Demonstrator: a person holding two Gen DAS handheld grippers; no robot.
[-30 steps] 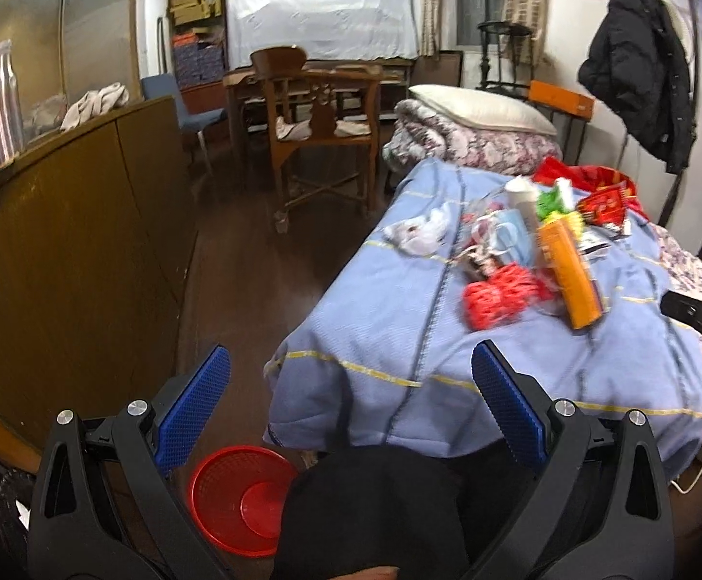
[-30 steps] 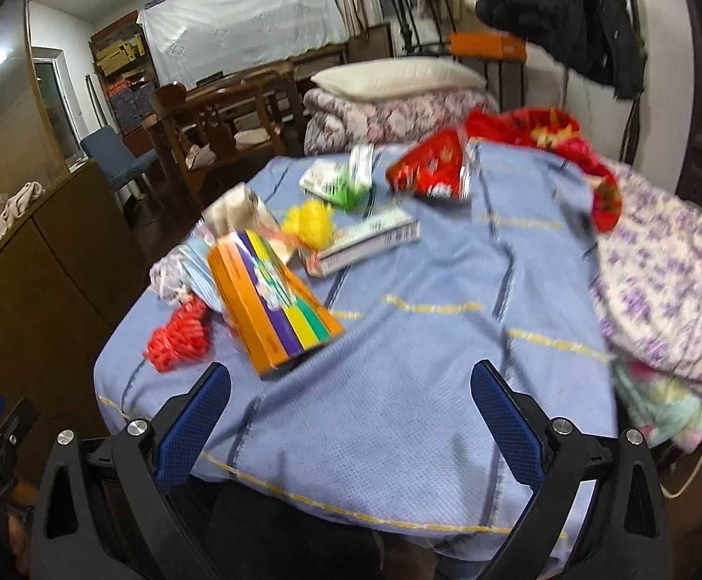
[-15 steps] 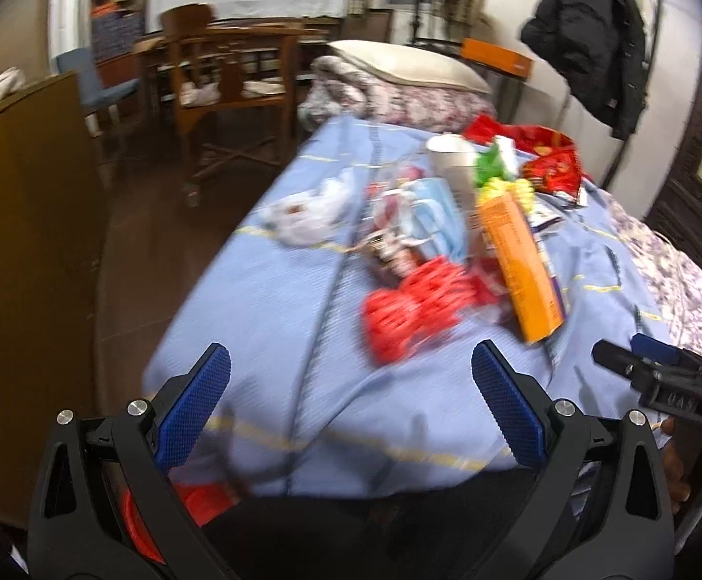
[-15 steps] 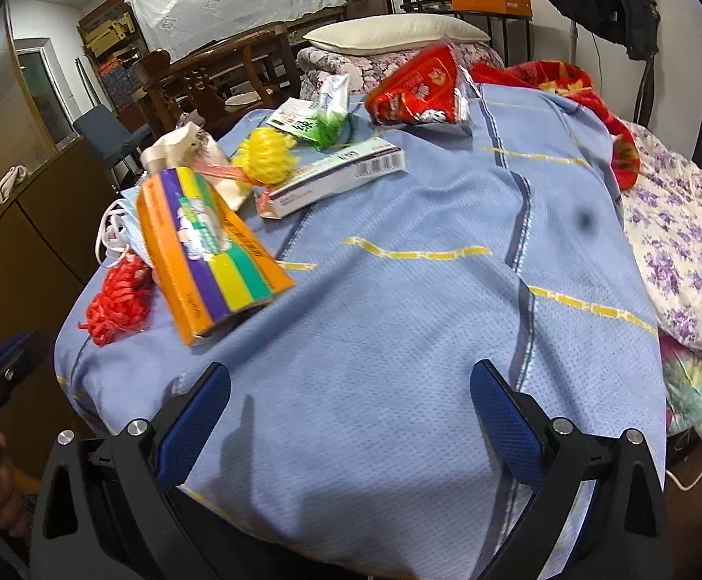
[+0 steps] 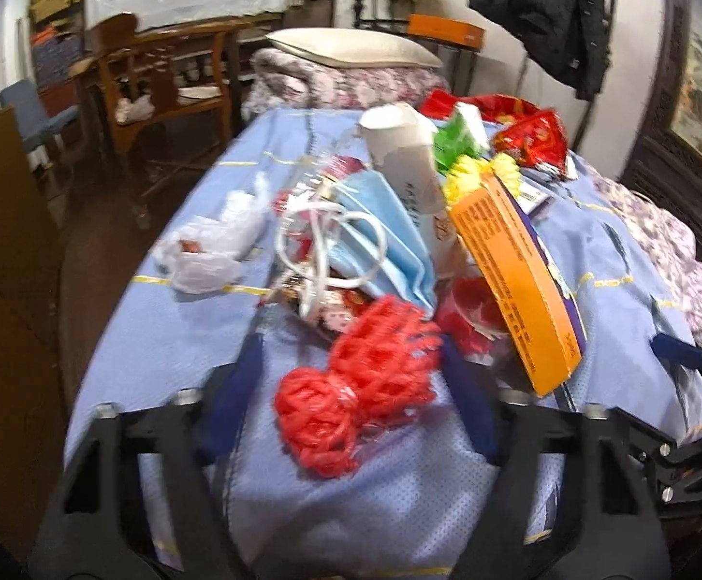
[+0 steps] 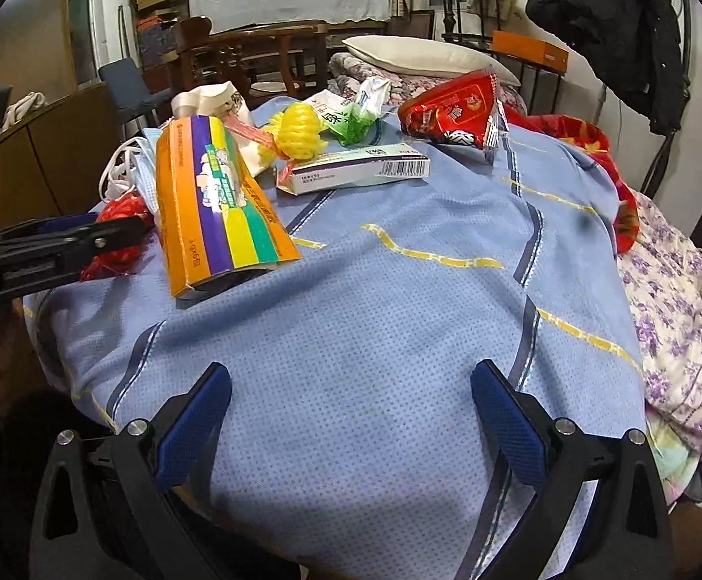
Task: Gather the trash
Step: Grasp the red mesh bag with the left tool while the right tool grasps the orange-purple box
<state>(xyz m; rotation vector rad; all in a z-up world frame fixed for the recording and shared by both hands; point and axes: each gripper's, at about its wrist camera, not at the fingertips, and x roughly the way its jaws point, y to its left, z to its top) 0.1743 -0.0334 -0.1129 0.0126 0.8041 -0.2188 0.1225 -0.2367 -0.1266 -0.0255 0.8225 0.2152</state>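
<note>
Since a second ago the left gripper [image 5: 351,362] has swung from the floor side, where a red bin showed beneath it, in over the blue bedspread [image 5: 167,338], and its blue-padded jaws, then spread wide, are closing around the red mesh netting [image 5: 360,386]. That netting sits between the pads, though motion blur hides whether they press on it yet. The right gripper [image 6: 351,401] has sunk a little and its jaws stand wide apart with only bare bedspread between them. Taking the orange carton [image 6: 215,203] with purple, yellow and green stripes as the landmark: the red netting lies just beside its near left corner; blue face masks [image 5: 385,241] with white ear loops rest against its left side; a clear crumpled plastic bag [image 5: 211,246] lies further left, apart from the heap. Behind the carton stands a white paper cup [image 5: 399,145], tilted, with a yellow mesh puff [image 6: 298,130] and a green-and-white wrapper [image 6: 356,111] just beyond. To the carton's right lies a long white medicine box [image 6: 356,171], and behind that a red snack packet [image 6: 452,113].
</note>
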